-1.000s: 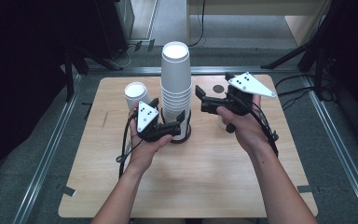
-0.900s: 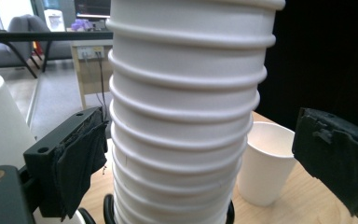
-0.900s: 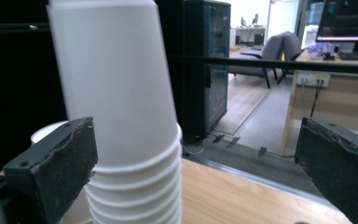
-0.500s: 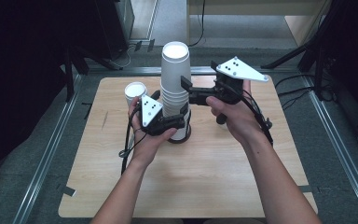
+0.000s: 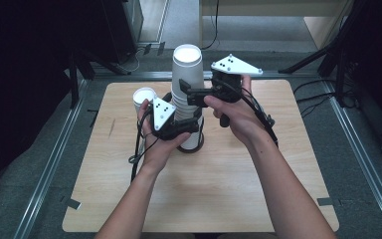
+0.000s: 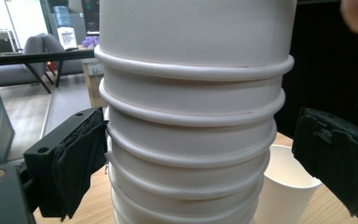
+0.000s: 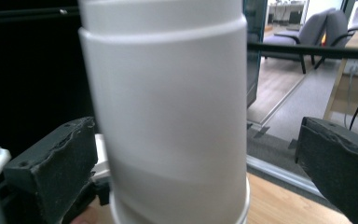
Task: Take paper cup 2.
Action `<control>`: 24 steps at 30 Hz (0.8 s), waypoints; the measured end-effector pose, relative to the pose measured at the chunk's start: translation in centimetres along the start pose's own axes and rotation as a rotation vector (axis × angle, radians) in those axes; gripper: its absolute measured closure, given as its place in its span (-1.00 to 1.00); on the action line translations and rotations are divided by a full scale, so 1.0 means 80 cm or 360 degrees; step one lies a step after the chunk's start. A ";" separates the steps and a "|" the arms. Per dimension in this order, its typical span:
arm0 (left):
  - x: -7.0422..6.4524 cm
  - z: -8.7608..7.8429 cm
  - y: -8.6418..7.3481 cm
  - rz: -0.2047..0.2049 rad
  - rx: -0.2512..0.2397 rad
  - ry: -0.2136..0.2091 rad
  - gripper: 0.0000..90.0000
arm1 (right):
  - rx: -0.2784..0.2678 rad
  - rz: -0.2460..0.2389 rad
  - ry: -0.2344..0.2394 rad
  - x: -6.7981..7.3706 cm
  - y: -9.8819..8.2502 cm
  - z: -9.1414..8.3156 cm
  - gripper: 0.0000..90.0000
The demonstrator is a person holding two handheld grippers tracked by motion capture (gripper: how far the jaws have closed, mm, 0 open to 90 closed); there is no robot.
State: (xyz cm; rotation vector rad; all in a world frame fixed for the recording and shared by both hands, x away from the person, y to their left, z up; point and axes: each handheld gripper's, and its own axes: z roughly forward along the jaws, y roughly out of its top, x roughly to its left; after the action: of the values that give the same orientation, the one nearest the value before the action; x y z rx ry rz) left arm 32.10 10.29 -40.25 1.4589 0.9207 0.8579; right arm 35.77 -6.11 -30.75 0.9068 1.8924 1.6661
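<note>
A tall stack of white paper cups (image 5: 187, 74) stands upright in the middle of the wooden table (image 5: 258, 189). My left gripper (image 5: 185, 128) is open low around the stack. In the left gripper view its jaws flank the ribbed rims (image 6: 191, 121): the left pad (image 6: 81, 158) touches the cups, while the right pad (image 6: 335, 158) stands apart. My right gripper (image 5: 185, 93) is open higher up, around the top cup (image 7: 168, 116). Its pads (image 7: 51, 172) sit on both sides of that cup, with a gap on the right.
A single white cup (image 5: 144, 95) stands upright just left of the stack, also seen behind it (image 6: 284, 186). A dark ring (image 5: 191, 148) shows at the stack's foot. Metal rails (image 5: 49, 164) frame the table. Cables trail from both grippers.
My right gripper has swung left from beside the stack until its jaws straddle the top cup. The left gripper has stayed at the stack's lower part.
</note>
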 end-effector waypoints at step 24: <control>0.003 0.007 0.002 -0.0034 -0.0003 0.0017 -0.86 | 0.0097 -0.0011 0.0142 -0.010 -0.029 0.033 -0.95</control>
State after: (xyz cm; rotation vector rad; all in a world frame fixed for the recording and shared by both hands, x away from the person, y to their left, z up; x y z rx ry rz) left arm 32.72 10.29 -40.13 1.4416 0.9414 0.8516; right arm 37.78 -4.99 -33.50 0.8617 2.0130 1.6789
